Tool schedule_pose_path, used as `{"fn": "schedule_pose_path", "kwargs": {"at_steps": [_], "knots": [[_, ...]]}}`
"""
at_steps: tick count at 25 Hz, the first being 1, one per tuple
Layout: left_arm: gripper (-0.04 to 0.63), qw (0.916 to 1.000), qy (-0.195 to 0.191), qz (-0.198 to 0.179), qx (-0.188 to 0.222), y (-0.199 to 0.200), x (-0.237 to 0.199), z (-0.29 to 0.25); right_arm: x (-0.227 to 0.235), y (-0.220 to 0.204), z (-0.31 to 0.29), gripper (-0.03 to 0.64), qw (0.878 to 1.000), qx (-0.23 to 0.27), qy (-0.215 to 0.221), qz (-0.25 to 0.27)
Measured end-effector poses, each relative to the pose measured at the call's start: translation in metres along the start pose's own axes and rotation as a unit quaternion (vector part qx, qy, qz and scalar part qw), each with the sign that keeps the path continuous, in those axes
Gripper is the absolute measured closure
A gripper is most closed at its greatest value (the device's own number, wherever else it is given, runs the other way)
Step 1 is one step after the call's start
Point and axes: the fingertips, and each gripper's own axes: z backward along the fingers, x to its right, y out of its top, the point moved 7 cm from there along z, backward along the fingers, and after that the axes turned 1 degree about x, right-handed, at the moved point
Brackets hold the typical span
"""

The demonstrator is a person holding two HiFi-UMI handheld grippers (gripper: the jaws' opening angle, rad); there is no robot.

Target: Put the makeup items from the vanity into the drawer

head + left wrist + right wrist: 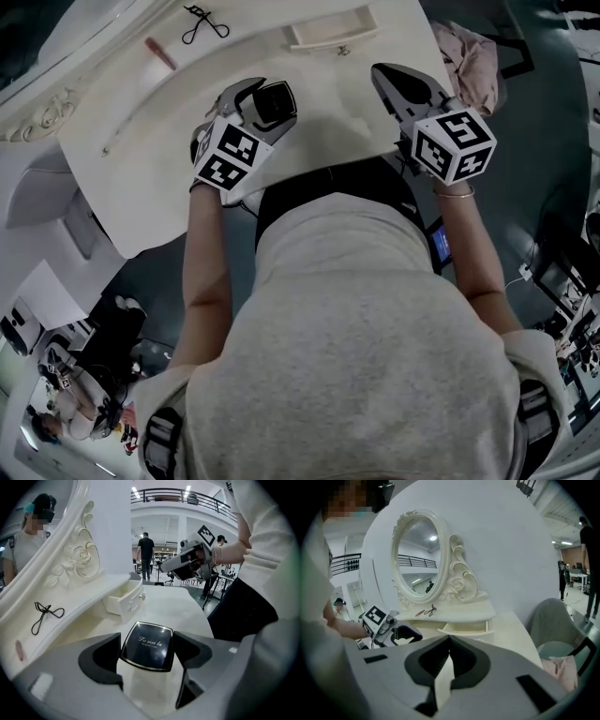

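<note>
A black square compact [147, 645] with a gold rim sits between the jaws of my left gripper [148, 652], which is shut on it just above the white vanity top [141, 187]. In the head view the compact [278, 97] shows at the left gripper [268, 111]. My right gripper [382, 71] hovers in front of the open drawer [328, 34], jaws shut and empty [449, 641]. An eyelash curler [204, 23] and a pink stick [159, 52] lie on the raised shelf. The drawer [467, 627] stands pulled out below that shelf.
An oval mirror [415, 559] in a carved frame rises behind the shelf. A pink cloth [473, 58] lies on a grey chair [553, 620] at the right. A thin pale stick [122, 136] rests on the table at the left. People stand far off.
</note>
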Motion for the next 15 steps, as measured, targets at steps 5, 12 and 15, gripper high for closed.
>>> {"fn": "schedule_pose_path", "kwargs": {"at_steps": [5, 12, 15], "knots": [[0.238, 0.9983, 0.025, -0.002, 0.052, 0.037, -0.015, 0.011, 0.0, 0.015, -0.002, 0.607, 0.997, -0.02, 0.049, 0.052], [0.238, 0.9932, 0.038, 0.02, 0.108, 0.075, -0.03, 0.01, 0.008, 0.038, -0.005, 0.607, 0.996, 0.005, 0.052, 0.072], [0.238, 0.9922, 0.043, 0.021, 0.115, 0.088, -0.033, 0.007, 0.012, 0.044, -0.001, 0.607, 0.996, 0.013, 0.047, 0.078]]}}
